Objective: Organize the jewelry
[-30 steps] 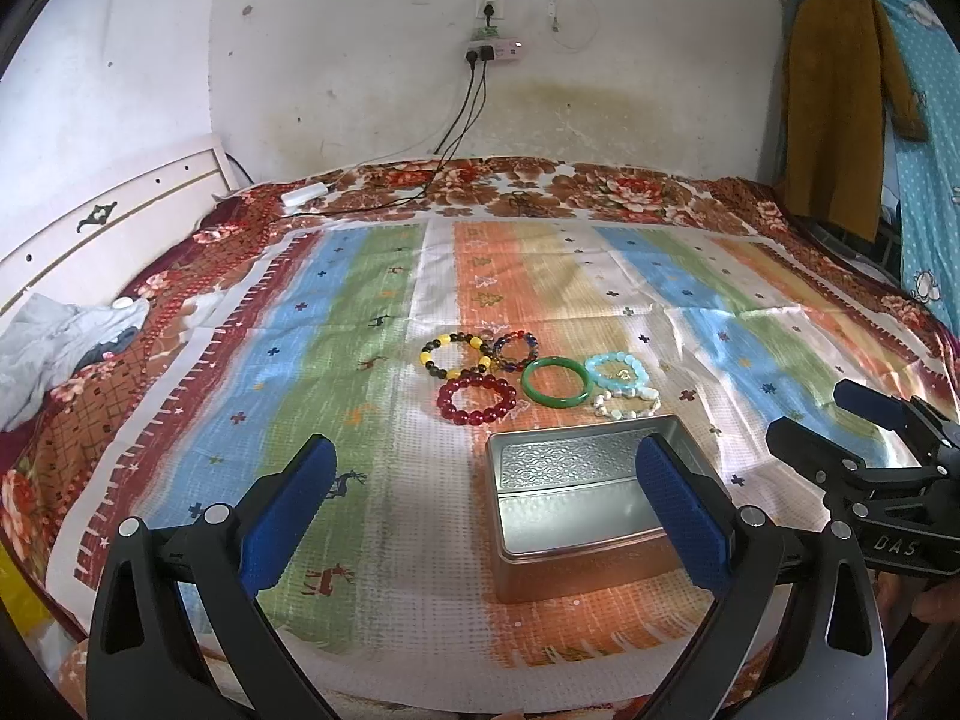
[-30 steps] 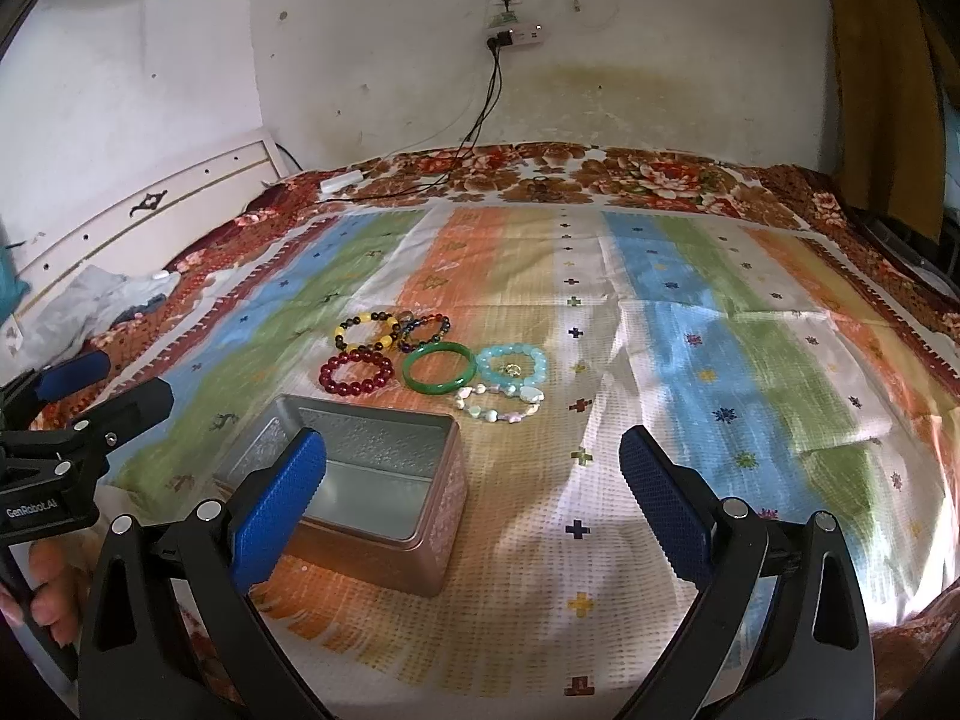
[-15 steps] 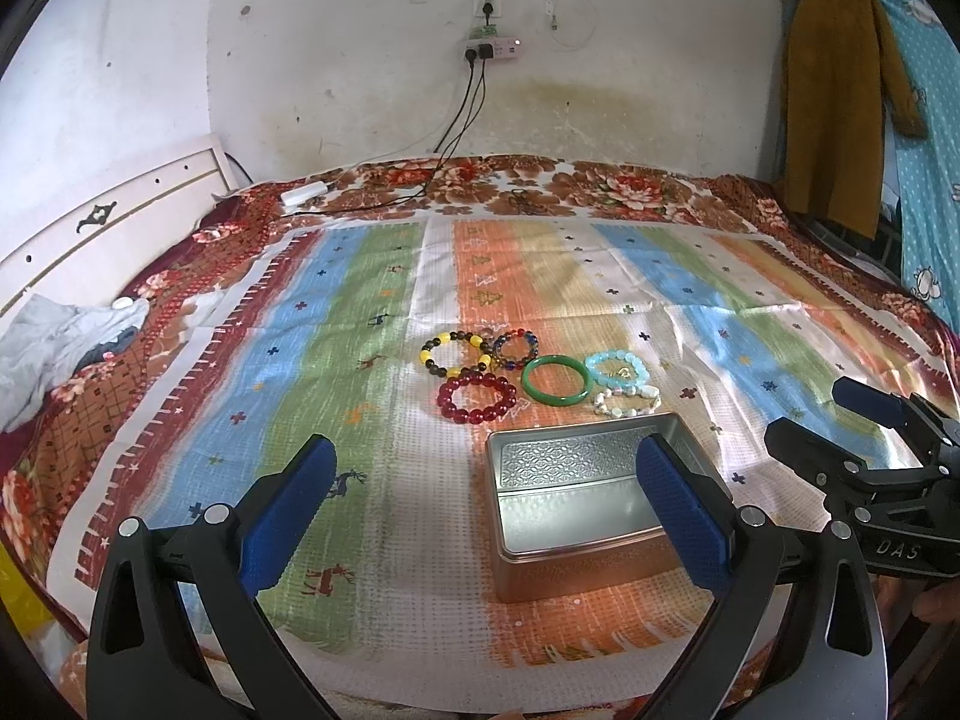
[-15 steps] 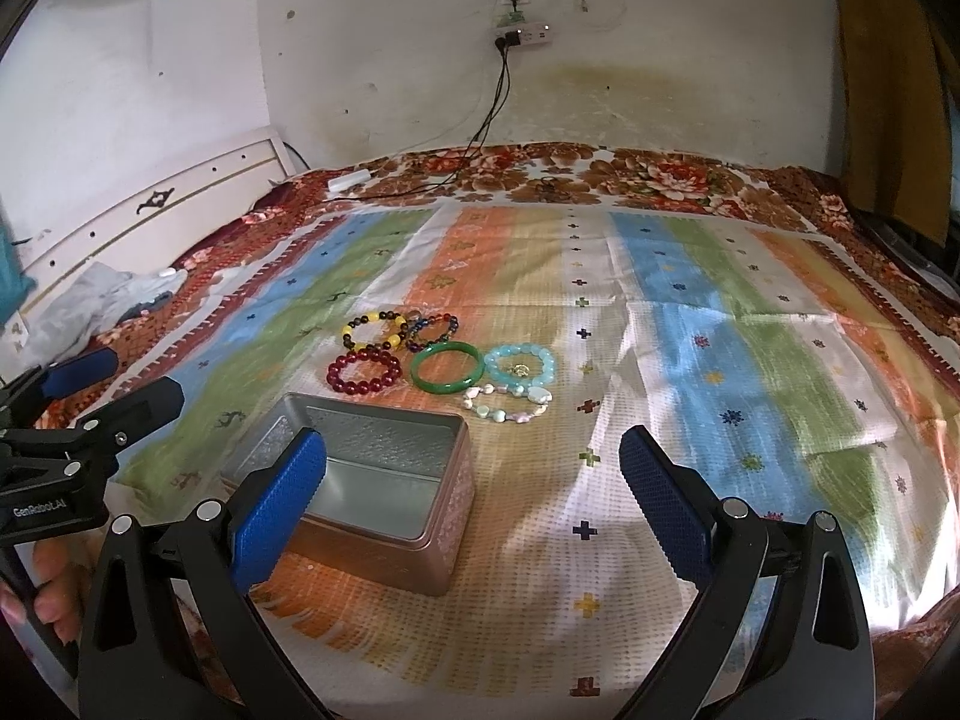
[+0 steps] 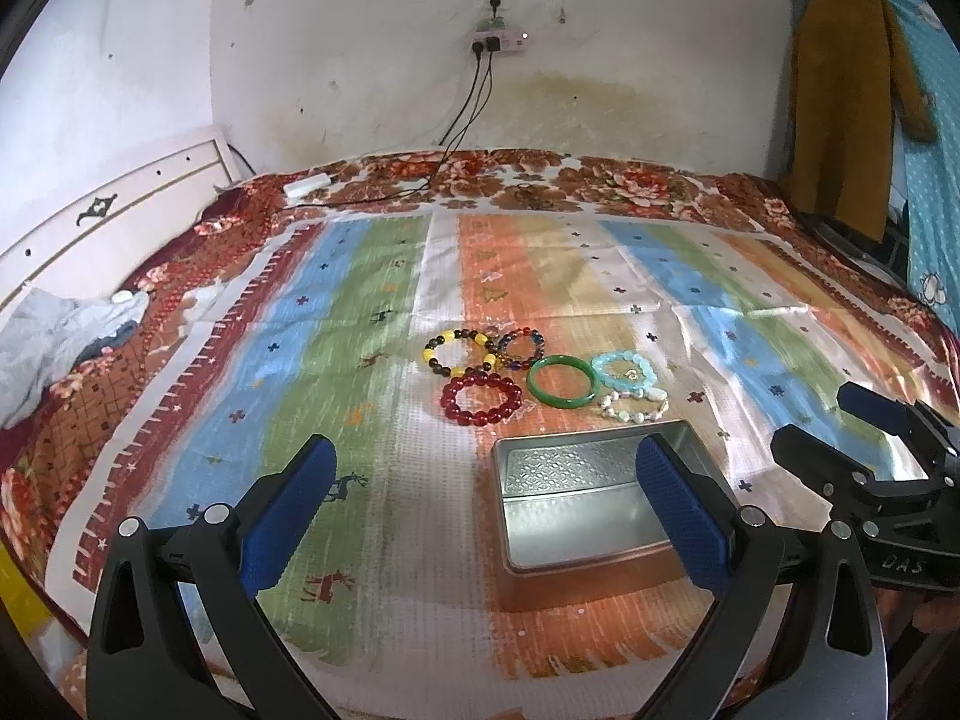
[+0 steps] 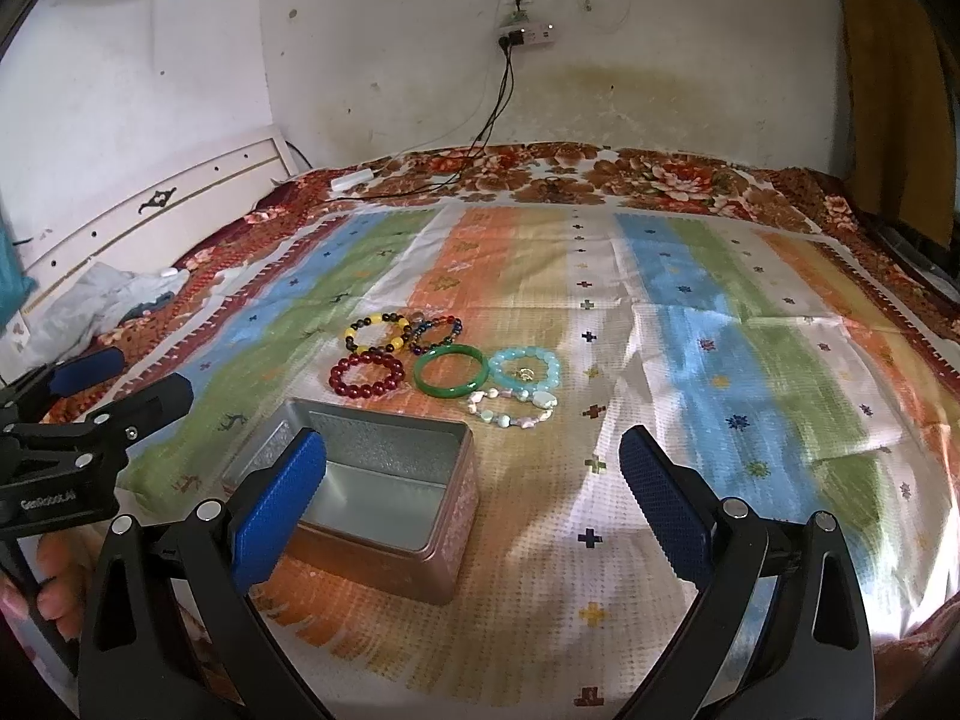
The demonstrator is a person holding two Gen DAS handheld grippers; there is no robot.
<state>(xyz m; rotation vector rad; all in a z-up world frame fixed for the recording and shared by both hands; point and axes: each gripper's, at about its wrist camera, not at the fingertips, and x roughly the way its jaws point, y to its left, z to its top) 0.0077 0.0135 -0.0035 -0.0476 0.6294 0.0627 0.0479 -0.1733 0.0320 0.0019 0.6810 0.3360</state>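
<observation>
Bare metal shows inside the tin (image 5: 576, 510), which sits open and empty on the striped blanket (image 5: 336, 324), just in front of six bracelets lying in a cluster. From the left side, the left gripper (image 5: 489, 516) hangs spread wide over the tin's near edge with nothing in it, much where it was a second ago, and the right gripper (image 5: 840, 426) waits off to the side. From the right, the right gripper (image 6: 474, 495) is also wide apart and empty, and it has crept a little closer to the jewelry, so the first pick looks about to begin. The pearl bracelet (image 6: 513, 408) and blue bracelet (image 6: 525, 369) lie nearest it; the green bangle (image 6: 450, 378) touches its neighbours, which may crowd a grasp. A charger cable (image 6: 420, 186) trails far behind, out of the way.
</observation>
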